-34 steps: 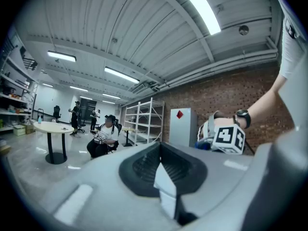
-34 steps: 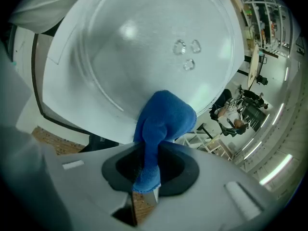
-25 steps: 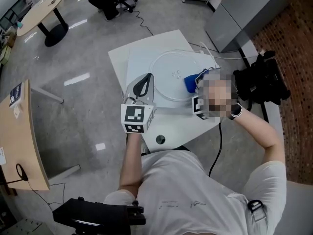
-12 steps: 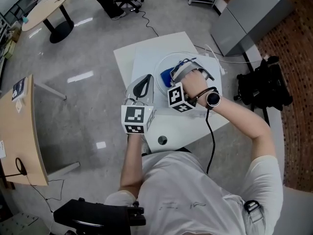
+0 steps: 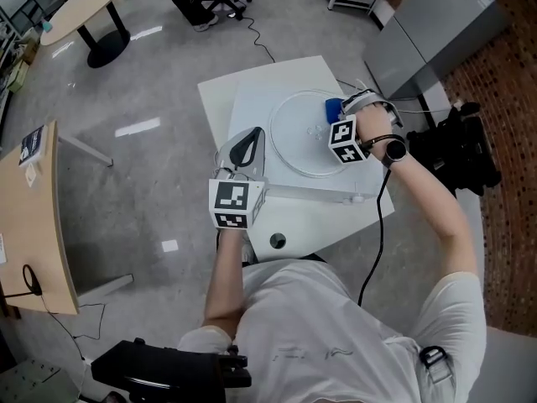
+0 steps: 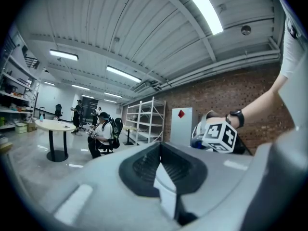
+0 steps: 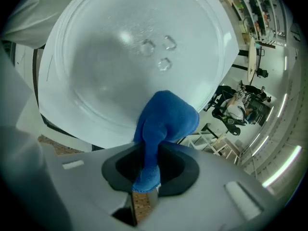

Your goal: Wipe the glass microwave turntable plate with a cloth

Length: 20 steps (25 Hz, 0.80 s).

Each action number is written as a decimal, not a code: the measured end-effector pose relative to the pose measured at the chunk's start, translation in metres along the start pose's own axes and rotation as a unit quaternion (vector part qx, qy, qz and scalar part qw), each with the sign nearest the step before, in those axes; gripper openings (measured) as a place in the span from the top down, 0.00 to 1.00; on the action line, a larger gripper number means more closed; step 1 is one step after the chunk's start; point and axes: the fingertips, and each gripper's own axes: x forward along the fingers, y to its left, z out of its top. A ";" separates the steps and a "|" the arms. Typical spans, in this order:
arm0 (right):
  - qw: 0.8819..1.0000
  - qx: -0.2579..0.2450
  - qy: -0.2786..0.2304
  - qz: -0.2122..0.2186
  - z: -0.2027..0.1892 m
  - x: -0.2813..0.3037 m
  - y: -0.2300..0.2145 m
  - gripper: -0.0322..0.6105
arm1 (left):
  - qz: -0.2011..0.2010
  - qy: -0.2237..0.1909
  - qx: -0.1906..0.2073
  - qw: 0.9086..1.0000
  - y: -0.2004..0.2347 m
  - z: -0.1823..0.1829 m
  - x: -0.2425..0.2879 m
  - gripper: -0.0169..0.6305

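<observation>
The clear glass turntable plate (image 5: pixel 306 137) lies flat on a white board on the small white table (image 5: pixel 319 217). My right gripper (image 5: pixel 342 110) is at the plate's far right rim, shut on a blue cloth (image 5: pixel 333 107) that presses on the glass. The right gripper view shows the cloth (image 7: pixel 166 119) bunched between the jaws of the right gripper (image 7: pixel 147 165), with the plate (image 7: pixel 120 57) filling the view beyond it. My left gripper (image 5: pixel 245 145) rests just left of the plate. Its jaws look shut in the left gripper view (image 6: pixel 166 177), and I see nothing held.
A small dark round thing (image 5: pixel 276 241) sits near the table's front edge. Black equipment (image 5: pixel 457 154) and a grey cabinet (image 5: pixel 419 23) stand to the right. A wooden desk (image 5: pixel 29 217) is at the left, and a black cable (image 5: pixel 373 225) hangs off the table.
The right gripper has swept the blue cloth from the plate's left-middle across to its far right rim. The left gripper has stayed put.
</observation>
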 end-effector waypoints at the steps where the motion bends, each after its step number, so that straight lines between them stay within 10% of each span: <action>1: 1.000 -0.003 0.004 0.004 -0.005 0.000 0.011 0.85 | -0.002 0.000 0.000 1.000 -0.001 0.000 0.001 0.97; 10: 0.998 -0.059 -0.019 -0.011 0.019 -0.059 0.065 0.85 | -0.023 0.006 -0.001 1.000 -0.012 -0.004 0.015 0.97; 20: 0.989 -0.101 -0.052 -0.094 0.074 -0.096 0.009 0.85 | -0.013 0.011 0.003 1.000 -0.008 -0.004 0.009 0.97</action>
